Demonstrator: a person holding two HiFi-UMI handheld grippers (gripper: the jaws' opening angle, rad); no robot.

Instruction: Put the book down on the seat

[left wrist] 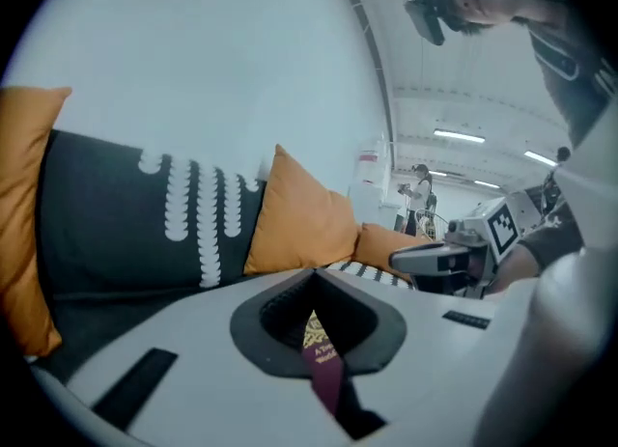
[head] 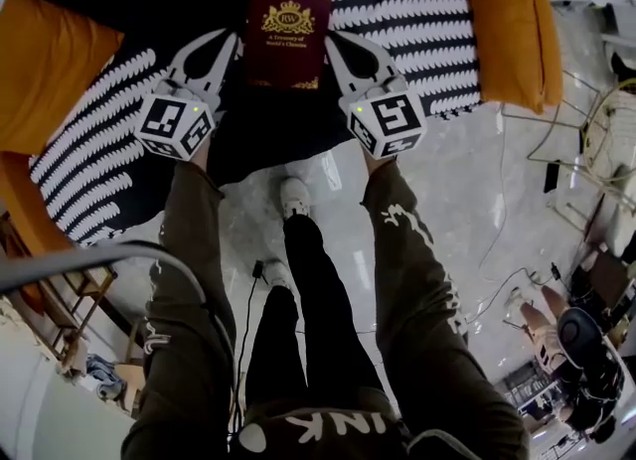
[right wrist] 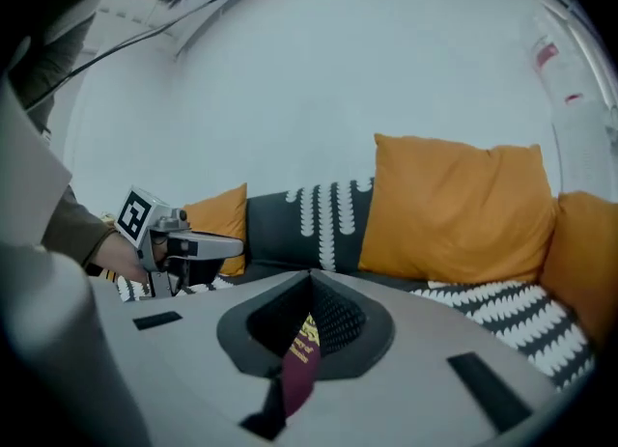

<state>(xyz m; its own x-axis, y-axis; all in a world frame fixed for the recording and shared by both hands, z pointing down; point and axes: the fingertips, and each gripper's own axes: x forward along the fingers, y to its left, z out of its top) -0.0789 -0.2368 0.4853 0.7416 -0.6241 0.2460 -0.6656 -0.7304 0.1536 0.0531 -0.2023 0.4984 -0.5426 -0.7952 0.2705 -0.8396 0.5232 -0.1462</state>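
Note:
A maroon book (head: 289, 36) with a gold crest hangs flat above the dark sofa seat (head: 169, 6), gripped at both side edges. My left gripper (head: 237, 47) is shut on its left edge, and my right gripper (head: 333, 45) is shut on its right edge. In the left gripper view the book's edge (left wrist: 324, 370) sits pinched between the closed jaws (left wrist: 314, 279), with the right gripper (left wrist: 454, 257) across from it. The right gripper view shows the same: the book (right wrist: 299, 370) is clamped in the closed jaws (right wrist: 311, 277), and the left gripper (right wrist: 183, 242) is opposite.
Orange cushions (head: 48, 63) (head: 509, 21) flank the seat, which has a black-and-white patterned cover (head: 407, 6). My legs and white shoe (head: 294, 195) stand on the pale floor, which has cables (head: 517, 160). A wooden piece (head: 60, 294) is at the left, and a person (head: 581, 349) at the lower right.

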